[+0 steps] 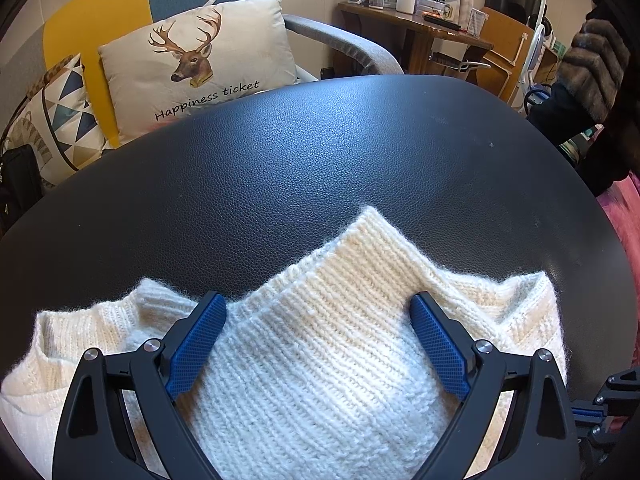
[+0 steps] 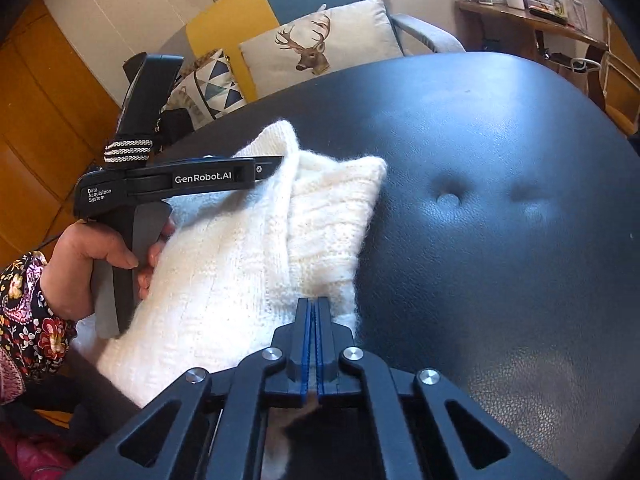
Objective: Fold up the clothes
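Observation:
A cream knitted sweater [image 1: 320, 360] lies folded on the near part of a round black leather-look table [image 1: 320, 140]. My left gripper [image 1: 318, 304] is open, its blue pads [image 1: 200, 340] spread wide and resting on the knit. In the right wrist view the sweater [image 2: 224, 264] covers the left side of the table [image 2: 500, 240], and a hand holds the left gripper [image 2: 276, 168] low over it. My right gripper [image 2: 314, 308] is shut at the sweater's near right edge, its pads together with no cloth showing between them.
Behind the table stands an armchair with a deer cushion [image 1: 200, 60] and a triangle-pattern cushion [image 1: 64, 128]. A wooden side table [image 1: 416, 28] with jars is at the back right. A floral sleeve [image 2: 28, 304] is at the left, and a dimple [image 2: 450, 200] marks the tabletop.

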### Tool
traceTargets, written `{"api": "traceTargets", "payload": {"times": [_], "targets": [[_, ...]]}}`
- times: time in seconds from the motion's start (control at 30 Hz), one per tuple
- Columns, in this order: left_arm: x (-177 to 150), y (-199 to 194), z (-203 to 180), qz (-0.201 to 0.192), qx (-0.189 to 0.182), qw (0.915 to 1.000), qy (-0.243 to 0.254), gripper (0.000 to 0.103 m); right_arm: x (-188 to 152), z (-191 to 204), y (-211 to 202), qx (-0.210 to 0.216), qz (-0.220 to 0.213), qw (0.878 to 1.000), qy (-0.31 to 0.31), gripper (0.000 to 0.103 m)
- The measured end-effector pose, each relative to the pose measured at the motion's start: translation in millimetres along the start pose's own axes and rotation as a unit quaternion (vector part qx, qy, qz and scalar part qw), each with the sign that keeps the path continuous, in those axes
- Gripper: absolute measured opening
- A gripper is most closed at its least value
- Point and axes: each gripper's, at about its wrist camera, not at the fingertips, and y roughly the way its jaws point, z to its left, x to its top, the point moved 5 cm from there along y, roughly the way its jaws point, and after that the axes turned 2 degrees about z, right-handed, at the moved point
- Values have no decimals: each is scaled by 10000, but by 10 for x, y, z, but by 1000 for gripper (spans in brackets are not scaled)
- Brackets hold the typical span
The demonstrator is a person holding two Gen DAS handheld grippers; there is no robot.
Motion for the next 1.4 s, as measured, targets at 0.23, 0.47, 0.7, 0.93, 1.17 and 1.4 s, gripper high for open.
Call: {"api": "traceTargets", "payload": {"times": [0.23,0.47,0.7,0.93,1.17,1.4], "targets": [[3,-8,-8,12,13,10000,-2,95,18,46,2,-80,-8,10000,-53,0],[-11,-226,53,-170,5,9998,-39,95,85,152,-156,-59,-189,9997,110,16],[-251,-726,311,-735,92,9972,-84,95,331,573,-302,-191,-894,9953,-327,17],[-714,-1137,955,-1012,644,9907,-644,95,501,1168,232,-254,-787,9925,-896,19],[-1308,-1417,1869,-911,1167,9768,-1550,95,436,1252,591,-444,-655,9912,-1065,22],[-1860,-1509,2490,-913,1316,9548,-2503,95,511,1309,600,-730,-627,9905,-985,23]]}}
